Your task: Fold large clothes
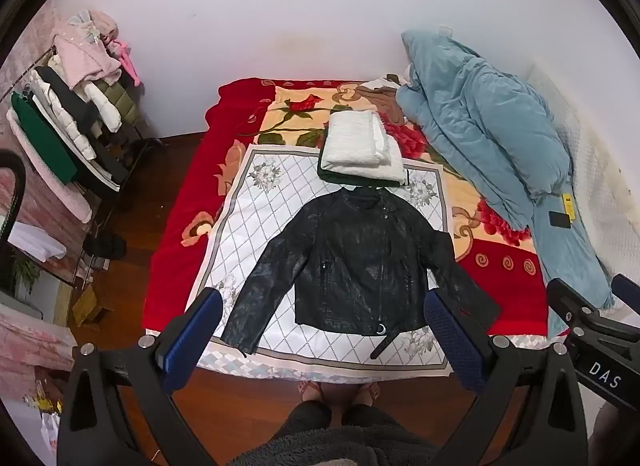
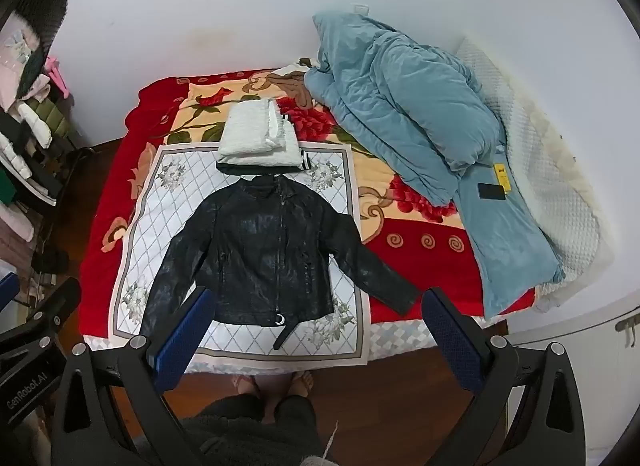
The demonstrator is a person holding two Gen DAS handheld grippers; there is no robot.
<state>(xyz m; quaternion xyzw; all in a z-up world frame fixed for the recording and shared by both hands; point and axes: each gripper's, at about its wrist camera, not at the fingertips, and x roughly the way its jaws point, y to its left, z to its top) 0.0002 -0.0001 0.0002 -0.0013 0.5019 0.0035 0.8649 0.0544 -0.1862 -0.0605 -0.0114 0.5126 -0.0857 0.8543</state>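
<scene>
Bed against a white wall, wood floor. Red floral blanket (image 1: 180,201) covered in part by a white diamond-patterned cloth (image 1: 256,201). Black leather jacket (image 1: 360,258) lies flat on that cloth, front up, sleeves spread. Folded white stack (image 1: 360,147) just beyond its collar. Blue duvet (image 1: 484,133) heaped on the bed's right; small dark object on it, possibly a phone. Clothes rack (image 1: 68,117) at left. Left gripper (image 1: 324,330) and right gripper (image 2: 316,326) both spread wide, holding nothing, above the bed's near edge.

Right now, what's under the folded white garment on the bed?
Under the folded white garment a dark green folded piece shows only its edge; the rest is covered. Both lie on the patterned sheet.
</scene>
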